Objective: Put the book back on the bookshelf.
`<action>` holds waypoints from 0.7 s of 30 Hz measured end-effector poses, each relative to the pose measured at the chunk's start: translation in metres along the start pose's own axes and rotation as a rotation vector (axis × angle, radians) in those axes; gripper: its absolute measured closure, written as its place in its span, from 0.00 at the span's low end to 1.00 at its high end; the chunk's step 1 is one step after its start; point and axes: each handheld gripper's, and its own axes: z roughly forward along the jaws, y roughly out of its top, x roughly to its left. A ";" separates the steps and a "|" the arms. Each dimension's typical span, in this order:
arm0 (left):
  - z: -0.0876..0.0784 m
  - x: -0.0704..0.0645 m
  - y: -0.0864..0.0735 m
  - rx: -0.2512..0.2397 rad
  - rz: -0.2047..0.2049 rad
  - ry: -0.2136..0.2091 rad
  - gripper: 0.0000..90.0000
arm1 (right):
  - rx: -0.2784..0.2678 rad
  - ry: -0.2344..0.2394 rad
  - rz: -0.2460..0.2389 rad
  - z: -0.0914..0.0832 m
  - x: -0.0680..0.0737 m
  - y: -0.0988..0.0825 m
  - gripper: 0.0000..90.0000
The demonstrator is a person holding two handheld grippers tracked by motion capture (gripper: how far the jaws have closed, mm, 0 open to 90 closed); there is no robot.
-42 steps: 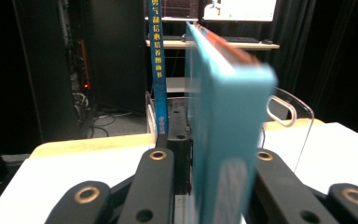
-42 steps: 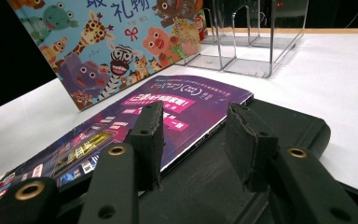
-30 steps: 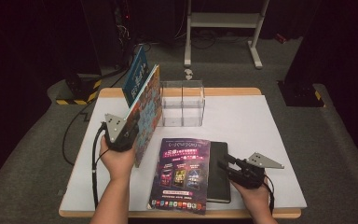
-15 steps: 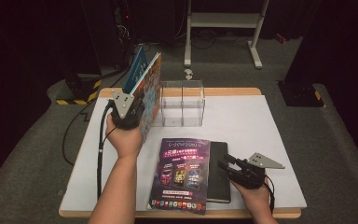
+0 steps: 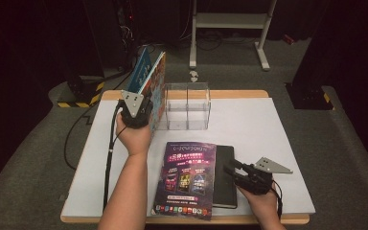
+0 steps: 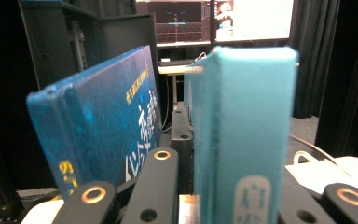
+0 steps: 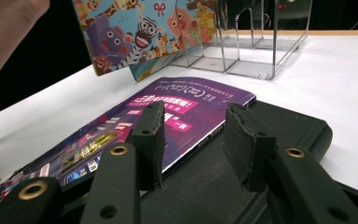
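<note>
My left gripper (image 5: 146, 115) is shut on a thick children's book (image 5: 156, 85) with cartoon animals on its cover, held upright just left of a clear acrylic organizer (image 5: 187, 105). In the left gripper view its teal spine (image 6: 247, 116) fills the gap between the jaws of the left gripper (image 6: 230, 168). A dark blue book (image 5: 140, 72) (image 6: 102, 126) stands just behind it, outside the jaws. My right gripper (image 5: 230, 166) (image 7: 196, 140) is open, low over a black notebook (image 5: 225, 184) (image 7: 284, 126), where a purple magazine (image 5: 187, 177) (image 7: 168, 107) overlaps it.
The white table (image 5: 258, 124) has free room at the right and front left. The organizer (image 7: 256, 42) has several compartments. The left gripper's cable (image 5: 109, 158) trails over the table's left side. A white stand (image 5: 230, 24) is on the floor behind.
My left hand has carried the children's book toward the back of the table, closer to the organizer and more upright. The right gripper has stayed over the notebook.
</note>
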 end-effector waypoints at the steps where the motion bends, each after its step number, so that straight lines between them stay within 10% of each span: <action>1: 0.001 0.000 -0.002 0.001 -0.005 0.006 0.90 | 0.000 0.001 0.001 0.000 0.000 0.000 0.65; 21: -0.017 0.006 -0.027 0.003 -0.020 0.054 0.88 | 0.011 0.011 0.000 0.003 0.003 -0.002 0.65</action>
